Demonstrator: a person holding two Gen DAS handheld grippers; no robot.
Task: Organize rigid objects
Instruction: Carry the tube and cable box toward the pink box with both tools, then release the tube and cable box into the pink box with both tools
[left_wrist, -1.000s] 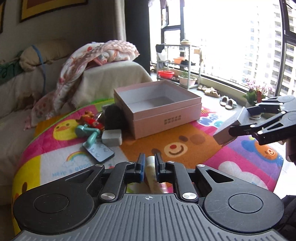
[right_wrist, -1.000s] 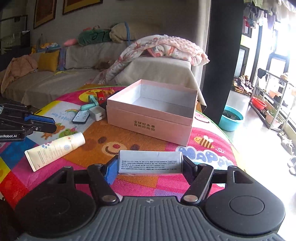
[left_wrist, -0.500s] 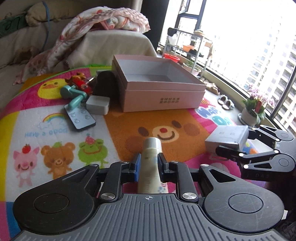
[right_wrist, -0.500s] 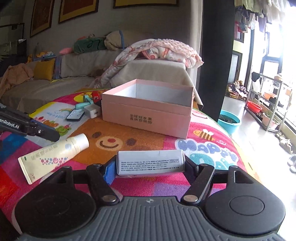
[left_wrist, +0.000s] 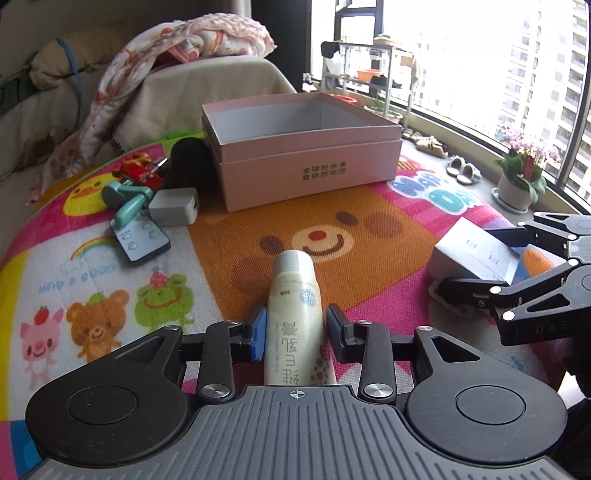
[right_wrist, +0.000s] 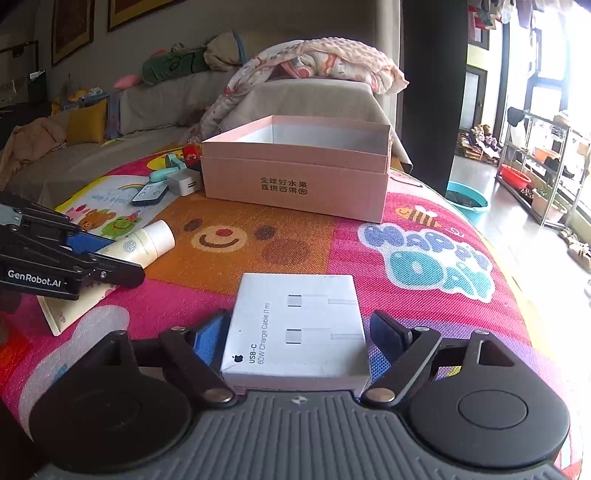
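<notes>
Left gripper opening – tube between jaws, lying on mat, pads clear of it. Right gripper opening – cable box flat on mat between parted jaws, released. Pink box beyond, open.

Pink box, cream tube, white carton, bright cartoon-animal mat.

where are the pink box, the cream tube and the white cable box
pink box (left_wrist: 310, 177), left wrist view, front wall
cream tube (left_wrist: 293, 306), left wrist view, middle of body
white cable box (right_wrist: 295, 325), right wrist view, top face
</notes>
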